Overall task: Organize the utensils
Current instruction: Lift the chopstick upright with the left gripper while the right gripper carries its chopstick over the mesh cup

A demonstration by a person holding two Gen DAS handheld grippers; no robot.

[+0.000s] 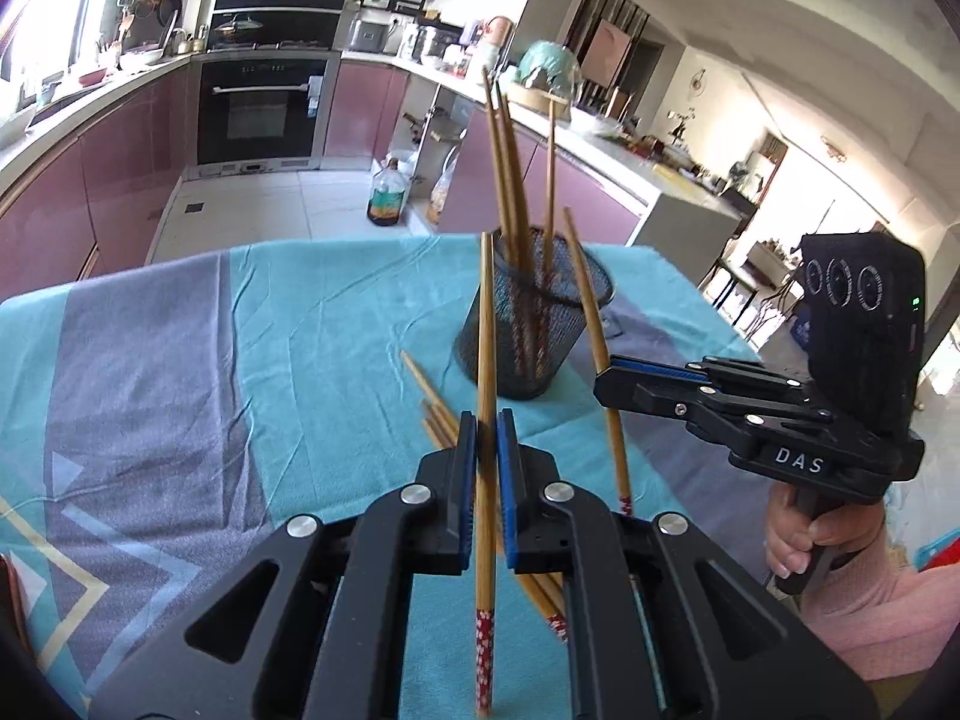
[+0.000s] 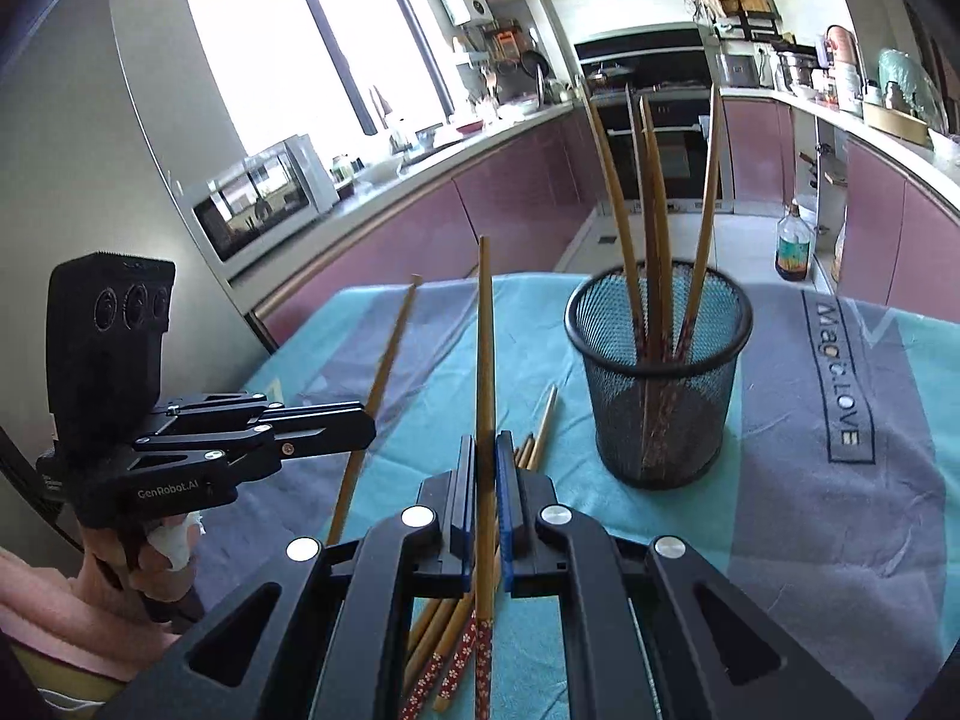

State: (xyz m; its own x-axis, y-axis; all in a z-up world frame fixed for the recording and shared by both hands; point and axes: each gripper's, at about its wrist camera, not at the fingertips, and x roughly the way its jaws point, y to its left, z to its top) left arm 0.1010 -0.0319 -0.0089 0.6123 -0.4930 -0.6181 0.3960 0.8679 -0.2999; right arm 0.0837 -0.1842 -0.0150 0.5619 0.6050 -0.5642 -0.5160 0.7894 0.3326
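- A bamboo chopstick with a red floral-patterned end [image 1: 486,396] is clamped between the closed blue-padded jaws of the left gripper [image 1: 486,444], standing near upright at lower centre of the left wrist view.
- A second, like bamboo chopstick [image 2: 485,372] is pinched in the same way by the closed right gripper [image 2: 486,462], at lower centre of the right wrist view.
- The black wire-mesh cylindrical holder [image 2: 660,384] is seen right of centre in that view, upright on the teal and grey tablecloth [image 2: 840,510], with several chopsticks already fanned out inside it.
- More loose chopsticks [image 2: 456,648] are left lying on the cloth beneath the right gripper.
- Slipping is a risk: each stick is held at a single narrow point and could pivot or drop if swung quickly.
- The two grippers are close side by side, so the raised sticks could be knocked together.
- The splayed sticks crowd the holder's mouth; an incoming tip could catch them or tip the light holder over.
- The far table edge appears near behind the holder, though fisheye distortion makes this uncertain; open cloth is left at either side.
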